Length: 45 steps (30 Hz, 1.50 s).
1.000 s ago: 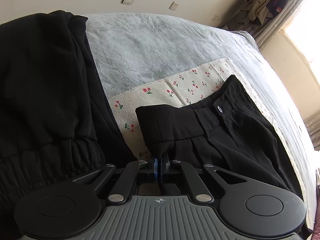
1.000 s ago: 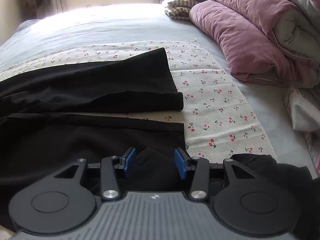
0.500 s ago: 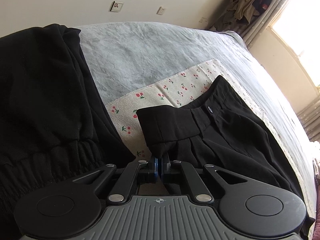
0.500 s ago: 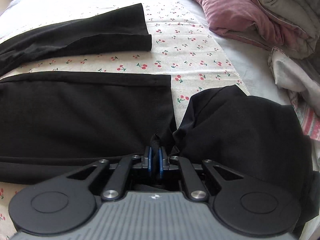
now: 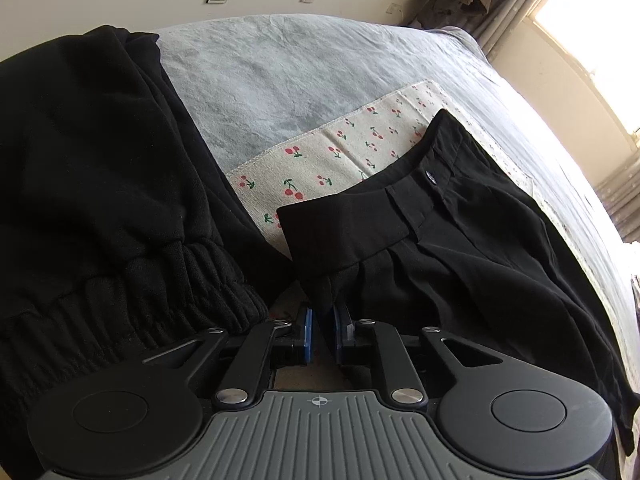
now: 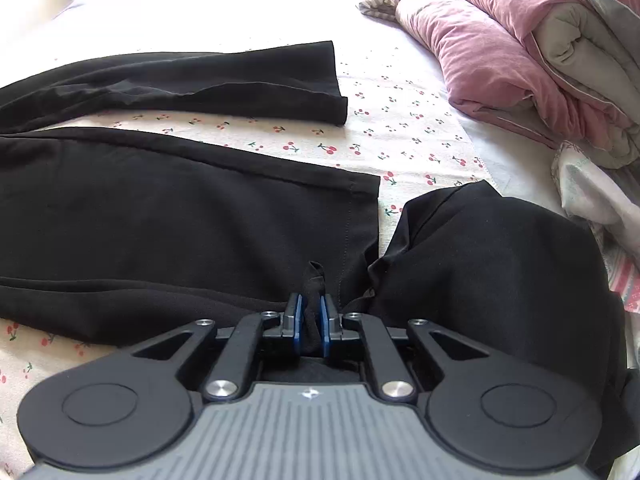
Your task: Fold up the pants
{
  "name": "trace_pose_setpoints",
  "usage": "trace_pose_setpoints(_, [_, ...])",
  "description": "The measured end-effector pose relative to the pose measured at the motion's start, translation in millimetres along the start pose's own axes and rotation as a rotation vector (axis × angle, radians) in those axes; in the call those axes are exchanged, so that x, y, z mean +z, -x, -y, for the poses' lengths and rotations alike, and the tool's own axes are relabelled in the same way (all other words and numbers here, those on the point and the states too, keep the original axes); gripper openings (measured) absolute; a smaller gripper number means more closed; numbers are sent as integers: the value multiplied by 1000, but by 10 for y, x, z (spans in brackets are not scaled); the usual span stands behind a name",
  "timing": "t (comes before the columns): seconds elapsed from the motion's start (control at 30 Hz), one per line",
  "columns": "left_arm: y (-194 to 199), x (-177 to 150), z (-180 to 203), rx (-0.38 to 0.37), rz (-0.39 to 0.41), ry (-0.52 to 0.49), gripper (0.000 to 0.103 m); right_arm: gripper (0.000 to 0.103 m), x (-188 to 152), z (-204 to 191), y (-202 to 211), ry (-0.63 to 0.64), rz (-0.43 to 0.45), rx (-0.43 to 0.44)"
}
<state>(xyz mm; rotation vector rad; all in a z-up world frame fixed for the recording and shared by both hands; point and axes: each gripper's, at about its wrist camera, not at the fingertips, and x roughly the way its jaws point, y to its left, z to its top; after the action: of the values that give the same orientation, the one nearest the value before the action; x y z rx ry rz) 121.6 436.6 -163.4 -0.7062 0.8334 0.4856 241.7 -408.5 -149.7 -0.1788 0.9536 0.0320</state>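
Observation:
Black pants lie spread on a cherry-print cloth (image 5: 320, 160). In the left wrist view the waistband (image 5: 352, 220) with its button (image 5: 431, 176) is folded over, and its near corner hangs just ahead of my left gripper (image 5: 322, 312). That gripper's jaws are opening, and the blue pads stand apart without pressing the cloth. In the right wrist view the two legs lie side by side, the near leg (image 6: 180, 220) and the far leg (image 6: 200, 84). My right gripper (image 6: 311, 300) is shut on a pinch of the near leg's hem.
A second black garment with an elastic band (image 5: 100, 180) lies left of the waistband, and another dark heap (image 6: 500, 272) sits right of the hems. A pink and grey duvet (image 6: 520, 48) is piled at the far right. Grey bedsheet (image 5: 300, 72) stretches beyond the cloth.
My left gripper's pads, pinched on the waistband corner before, have parted. My right gripper closed on the near leg's hem and shifted sideways along the bed.

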Motion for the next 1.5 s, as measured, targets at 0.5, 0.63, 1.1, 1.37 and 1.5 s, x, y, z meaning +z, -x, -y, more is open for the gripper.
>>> trace_pose_setpoints(0.5, [-379, -120, 619, 194, -19, -122, 1, 8, 347, -766, 162, 72, 138, 114])
trace_pose_setpoints(0.63, [-193, -266, 510, 199, 33, -183, 1, 8, 237, -1014, -122, 168, 1, 23])
trace_pose_setpoints(1.1, [241, 29, 679, 25, 66, -118, 3, 32, 543, -455, 210, 16, 64, -16])
trace_pose_setpoints(1.37, [-75, -54, 1842, -147, 15, -73, 5, 27, 993, -113, -973, 288, -189, -35])
trace_pose_setpoints(1.5, [-533, -507, 2116, -212, -78, -92, 5, 0, 979, -185, -969, 375, -192, 58])
